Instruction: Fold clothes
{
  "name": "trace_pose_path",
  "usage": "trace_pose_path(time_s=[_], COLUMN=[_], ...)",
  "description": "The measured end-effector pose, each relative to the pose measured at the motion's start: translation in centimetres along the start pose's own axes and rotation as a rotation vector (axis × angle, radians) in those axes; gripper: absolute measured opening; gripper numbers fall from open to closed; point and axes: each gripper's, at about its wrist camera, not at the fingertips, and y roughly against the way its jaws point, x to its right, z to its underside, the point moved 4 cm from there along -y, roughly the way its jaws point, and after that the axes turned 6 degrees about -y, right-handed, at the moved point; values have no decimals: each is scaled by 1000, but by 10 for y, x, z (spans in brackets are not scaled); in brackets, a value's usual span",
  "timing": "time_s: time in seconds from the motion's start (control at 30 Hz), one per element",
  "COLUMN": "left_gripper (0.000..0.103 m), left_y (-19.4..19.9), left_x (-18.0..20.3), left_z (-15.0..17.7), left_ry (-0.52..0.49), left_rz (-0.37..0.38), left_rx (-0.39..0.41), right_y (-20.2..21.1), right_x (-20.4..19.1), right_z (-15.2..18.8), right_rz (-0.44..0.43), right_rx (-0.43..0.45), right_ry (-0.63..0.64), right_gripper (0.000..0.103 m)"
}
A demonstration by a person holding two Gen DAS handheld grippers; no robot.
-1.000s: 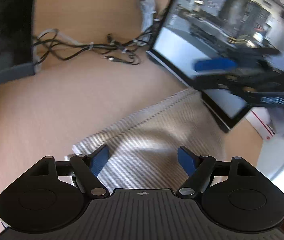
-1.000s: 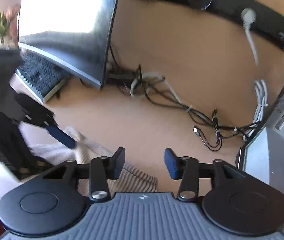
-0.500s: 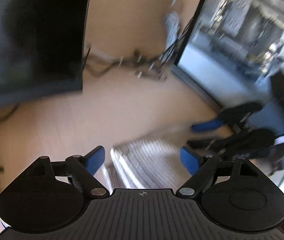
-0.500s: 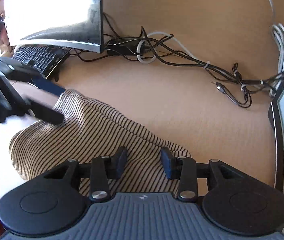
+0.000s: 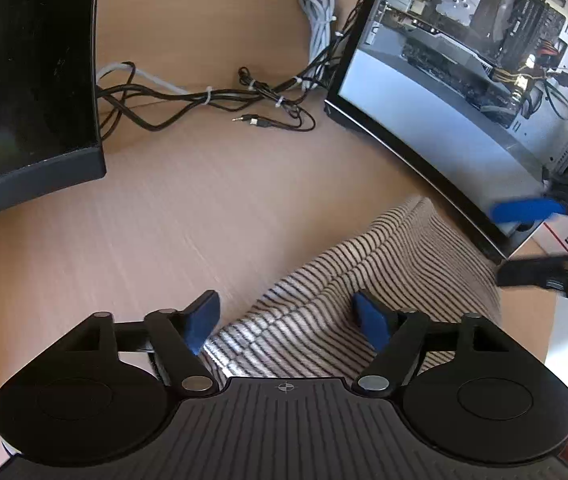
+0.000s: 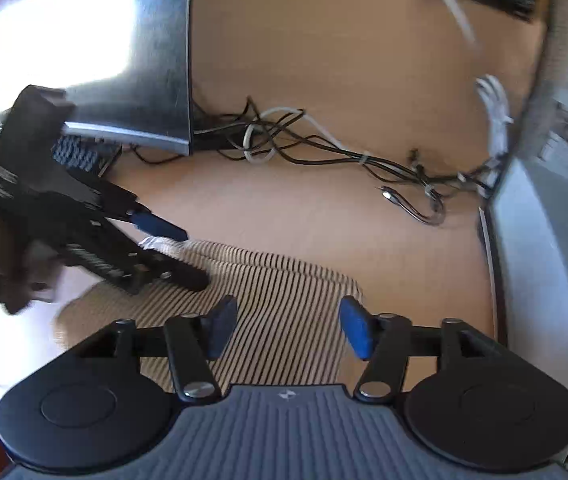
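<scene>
On the light wooden desk [image 5: 187, 216] in the left wrist view, a beige garment with thin dark stripes [image 5: 348, 280] lies bunched at the near right. The left gripper [image 5: 286, 320] is over its near edge with its blue-padded fingers spread apart, holding nothing. A tangle of black cables [image 5: 211, 98] lies far, between a dark monitor [image 5: 23, 80] at left and an open computer case [image 5: 476, 40] at right.

In the right wrist view, the right gripper [image 6: 288, 330] has its fingers apart above the same striped cloth [image 6: 284, 292], empty
</scene>
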Motion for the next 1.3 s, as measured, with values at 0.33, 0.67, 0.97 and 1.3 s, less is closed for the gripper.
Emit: trace_pose_path(time_s=[0.33,0.67,0.97,1.3], left_gripper=[84,81,81,79], left_y=[2,26,50,68], left_x=[-12,21,37,30], left_z=[18,46,63,37], left_ry=[130,229,252,190], left_rz=[62,48,-33,-103], left_rx=[20,-22,-2,61], right_y=[19,-28,-67,-52], right_x=[-21,16,0,-6], right_z=[61,34,6,17], right_rz=[-80,-30,-18,14], right_rx=[-141,-123,-98,-50], right_ry=[-270,-312,-113,-115], right_gripper=[51,50,53,55])
